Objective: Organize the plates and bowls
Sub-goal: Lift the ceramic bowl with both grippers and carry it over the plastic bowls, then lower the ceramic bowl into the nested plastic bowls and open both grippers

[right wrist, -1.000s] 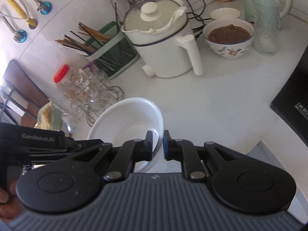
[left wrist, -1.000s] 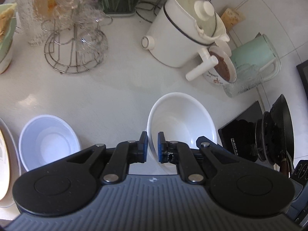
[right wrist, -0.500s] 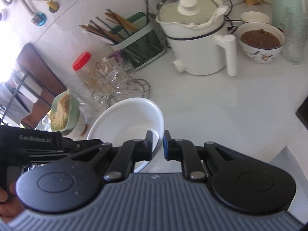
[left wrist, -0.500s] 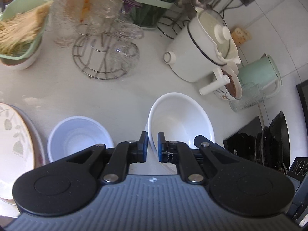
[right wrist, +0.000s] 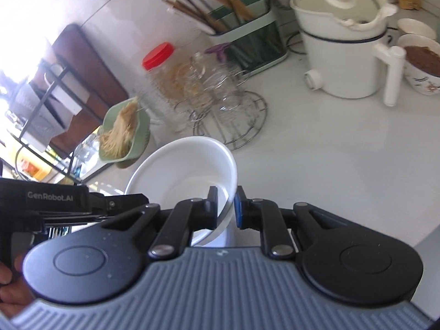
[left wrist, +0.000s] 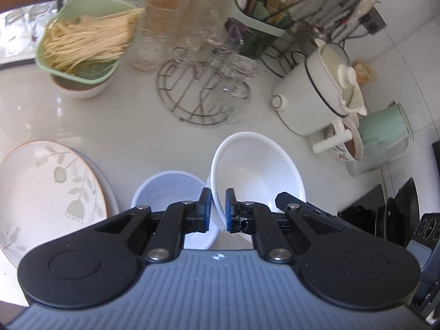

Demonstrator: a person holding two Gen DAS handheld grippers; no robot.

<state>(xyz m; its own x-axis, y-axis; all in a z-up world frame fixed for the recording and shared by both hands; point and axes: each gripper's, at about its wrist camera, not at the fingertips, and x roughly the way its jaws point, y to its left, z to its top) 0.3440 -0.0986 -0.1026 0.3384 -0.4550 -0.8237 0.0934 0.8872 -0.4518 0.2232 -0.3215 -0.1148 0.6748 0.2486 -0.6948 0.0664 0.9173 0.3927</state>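
A large white bowl [left wrist: 258, 170] is held above the white counter by both grippers. My left gripper [left wrist: 218, 210] is shut on its left rim. My right gripper [right wrist: 227, 206] is shut on its right rim; the bowl [right wrist: 187, 176] tilts in that view. A smaller pale blue-white bowl [left wrist: 167, 189] sits on the counter just left of the held bowl, partly hidden by my left fingers. A stack of plates, the top one with a leaf pattern [left wrist: 46, 189], lies at the left.
A wire rack of glasses [left wrist: 209, 93], a green bowl of noodles [left wrist: 82, 46], a red-capped jar [left wrist: 165, 19], a utensil holder [left wrist: 264, 27], a white cooker [left wrist: 319, 93], a bowl of brown food [right wrist: 420, 63] and a green kettle [left wrist: 385, 129] stand behind. A black stove [left wrist: 385, 209] is at the right.
Both grippers have carried the large bowl leftward across the counter. The small bowl and the plate stack have come closer, and the cooker has receded to the right.
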